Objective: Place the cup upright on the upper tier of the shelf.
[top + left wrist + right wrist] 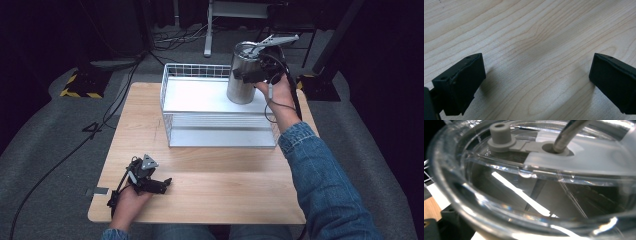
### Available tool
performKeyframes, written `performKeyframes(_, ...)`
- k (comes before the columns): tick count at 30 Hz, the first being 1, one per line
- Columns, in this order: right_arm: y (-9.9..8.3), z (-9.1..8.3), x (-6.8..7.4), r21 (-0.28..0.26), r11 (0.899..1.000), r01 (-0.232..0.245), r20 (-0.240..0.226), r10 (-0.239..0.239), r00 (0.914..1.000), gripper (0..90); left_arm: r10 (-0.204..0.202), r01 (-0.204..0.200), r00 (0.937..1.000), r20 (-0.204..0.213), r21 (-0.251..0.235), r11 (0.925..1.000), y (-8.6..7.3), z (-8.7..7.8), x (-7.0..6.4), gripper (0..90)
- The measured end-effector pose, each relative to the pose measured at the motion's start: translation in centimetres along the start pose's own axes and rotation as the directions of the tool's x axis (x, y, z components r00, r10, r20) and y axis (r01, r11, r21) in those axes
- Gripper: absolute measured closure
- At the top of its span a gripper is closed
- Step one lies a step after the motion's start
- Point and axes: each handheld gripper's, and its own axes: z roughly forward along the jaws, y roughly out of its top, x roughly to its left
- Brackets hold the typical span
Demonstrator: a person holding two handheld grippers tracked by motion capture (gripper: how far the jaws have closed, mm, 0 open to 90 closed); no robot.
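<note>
Right gripper (257, 75) is up at the far right of the table, clamped on the upper side of a tall cylindrical stainless-steel tumbler w/ a clear plastic lid and metal straw (243, 72). The tumbler hangs tilted over the right rear corner of the white wire-mesh basket (172, 135), its base looking a bit above the basket's white floor; can't tell for sure whether it touches. Right gripper view is v. close on the clear lid (529, 182): grey rubber stopper (500, 135) at upper left, metal straw (571, 133) passing through the hole next to it. The jaws themselves aren't clearly readable in that view, but the high view shows the gripper carrying the tumbler, so I judge it closed on it.

Left gripper (150, 184) rests on the light wooden table (225, 195) near the front left, person's hand around it. Left gripper view: both black jaws spread wide apart, nothing btw them but bare wood grain, so released and idle.

Progress, as a judgement: the work looks like placing the tumbler in the basket (or lifting it out; a single moment doesn't say which). If placing, the grasp and carry are done and approx. the last part is left: lower it, stand it upright on the basket floor, let go, pull the right hand clear. Basket holds nothing else that I can see.
</note>
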Motion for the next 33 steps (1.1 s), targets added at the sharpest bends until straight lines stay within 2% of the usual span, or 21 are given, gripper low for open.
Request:
performKeyframes(2,0.2,-0.3,0.1,-0.013,1.0,0.007,0.006,-0.007,1.0,0.3,0.003,-0.003,1.0,-0.001,0.001,1.0,0.0,0.0,0.0,1.1)
performKeyframes(6,0.4,-1.0,0.2,-0.003,1.0,0.012,0.019,-0.012,0.9998,0.3,0.003,-0.003,1.0,-0.001,0.001,1.0,0.0,0.0,0.0,1.0)
performKeyframes(15,0.2,-3.0,0.4,-0.005,1.0,0.005,0.014,-0.005,0.9999,0.3,0.004,-0.004,1.0,-0.001,0.001,1.0,0.0,0.0,0.0,1.0)
performKeyframes(27,-0.8,-6.6,1.5,-0.046,0.999,0.016,-0.054,-0.019,0.9984,0.4,0.002,-0.002,1.0,0.0,0.002,1.0,0.0,0.0,0.0,1.1)
performKeyframes(28,-1.0,-7.3,1.6,-0.054,0.998,0.019,-0.067,-0.022,0.9975,0.4,0.007,-0.007,1.0,-0.002,0.002,1.0,0.0,0.0,0.0,1.0)
performKeyframes(33,-1.6,-9.0,1.8,-0.071,0.997,0.025,-0.083,-0.031,0.996,0.5,0.007,-0.007,1.0,-0.002,0.003,1.0,0.0,0.0,0.0,1.1)
